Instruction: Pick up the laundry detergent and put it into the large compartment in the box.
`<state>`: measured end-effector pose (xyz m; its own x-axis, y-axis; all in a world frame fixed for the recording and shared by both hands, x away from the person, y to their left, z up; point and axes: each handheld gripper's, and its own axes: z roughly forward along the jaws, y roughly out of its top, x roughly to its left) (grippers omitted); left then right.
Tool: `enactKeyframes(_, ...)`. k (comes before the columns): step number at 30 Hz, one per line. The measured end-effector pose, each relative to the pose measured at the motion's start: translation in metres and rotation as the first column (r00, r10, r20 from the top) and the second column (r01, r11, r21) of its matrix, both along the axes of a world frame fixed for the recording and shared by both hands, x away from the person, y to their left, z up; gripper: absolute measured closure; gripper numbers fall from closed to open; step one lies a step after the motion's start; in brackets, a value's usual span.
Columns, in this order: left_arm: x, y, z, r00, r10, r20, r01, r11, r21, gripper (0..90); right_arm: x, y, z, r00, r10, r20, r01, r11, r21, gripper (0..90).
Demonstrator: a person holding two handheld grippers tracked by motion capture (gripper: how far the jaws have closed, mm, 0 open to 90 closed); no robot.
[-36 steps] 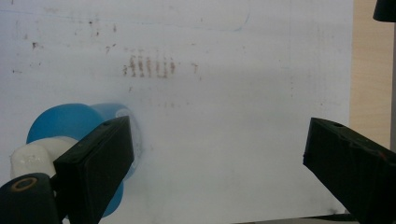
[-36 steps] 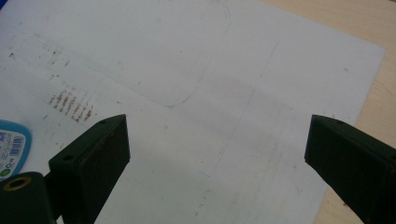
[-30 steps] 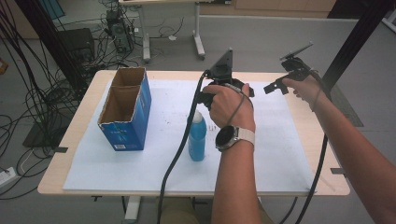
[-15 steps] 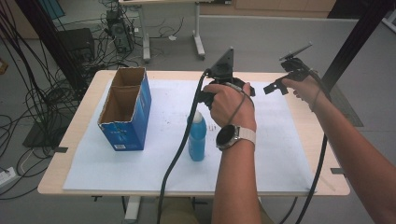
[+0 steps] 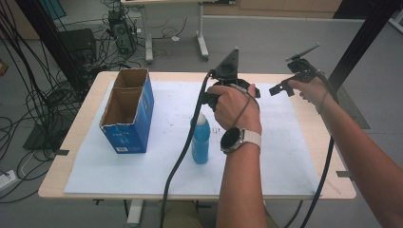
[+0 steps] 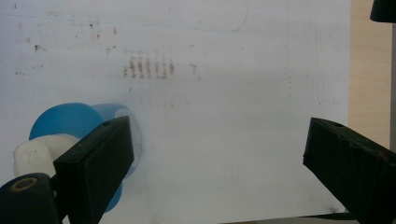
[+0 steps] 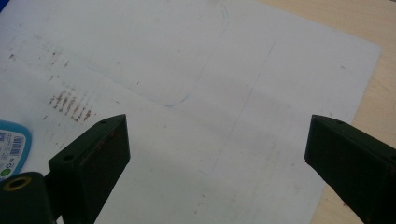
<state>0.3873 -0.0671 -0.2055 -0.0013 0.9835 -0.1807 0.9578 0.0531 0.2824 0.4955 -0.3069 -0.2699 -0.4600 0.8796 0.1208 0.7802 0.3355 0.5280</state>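
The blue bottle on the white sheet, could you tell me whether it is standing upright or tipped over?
Upright. The blue bottle stands on its base on the white sheet, white cap on top; the left gripper view looks down on the cap.

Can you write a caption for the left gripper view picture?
Open left gripper above white paper, with a blue bottle beside one jaw.

Both claws wide open, aloft
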Motion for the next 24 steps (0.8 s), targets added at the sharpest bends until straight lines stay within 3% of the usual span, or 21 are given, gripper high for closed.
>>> enactKeyframes(14, -0.002, 0.006, 0.014, 0.9999, 0.007, 0.009, -0.007, 1.0, -0.005, 8.0, 0.001, 0.0, 0.0, 1.0, -0.005, -0.001, 0.005, 1.0, 0.003, 6.7)
enactKeyframes(24, -0.004, 0.021, 0.022, 0.9983, 0.056, 0.011, -0.057, 0.9982, 0.017, 7.1, 0.002, 0.001, -0.001, 1.0, -0.004, -0.005, 0.004, 1.0, -0.001, 6.7)
